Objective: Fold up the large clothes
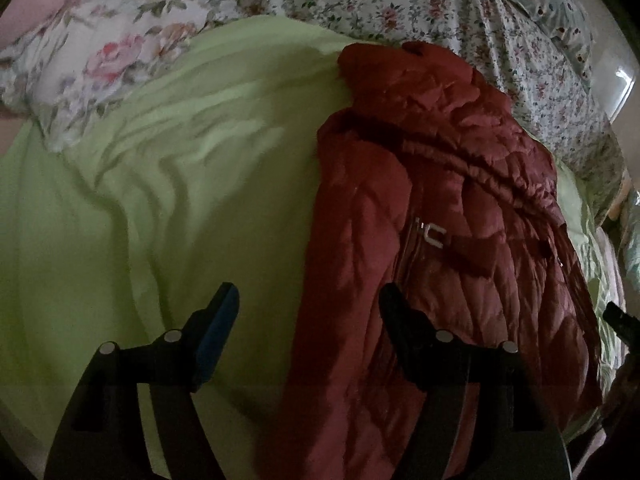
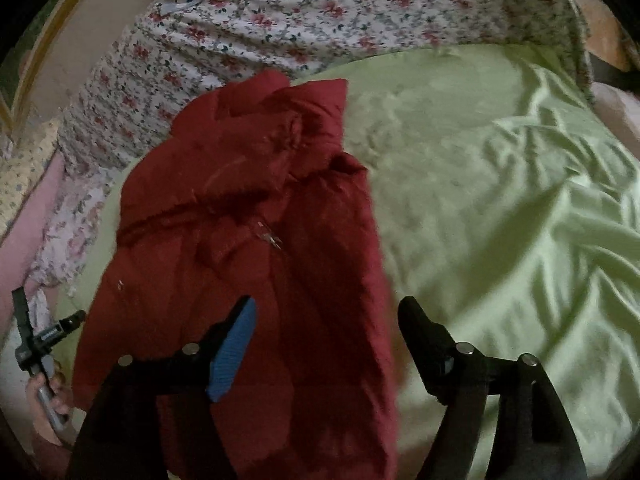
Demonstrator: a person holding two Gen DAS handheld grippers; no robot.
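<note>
So from where I'm standing, the left gripper [image 1: 308, 300] hangs over the green sheet [image 1: 160, 208] right at the near left edge of the red puffer jacket [image 1: 440, 220], jaws apart with nothing between them, one finger over the sheet and the other over the jacket. The jacket lies in a long, narrow bundle down the middle of the bed, collar end toward the flowered bedding [image 1: 400, 8] at the far side, zipper pull [image 1: 430, 234] showing on top. Over on the other side, the right gripper [image 2: 328, 316] is also wide open and empty, hovering above the jacket's near end where it meets the sheet. Looks to me like the sides are already folded in and the next bit is bringing the bottom hem up toward the collar. If so, I'd grab both near corners low, pinching through all the puffy layers, then lift together and keep level so the slippery shell doesn't slide apart.
</note>
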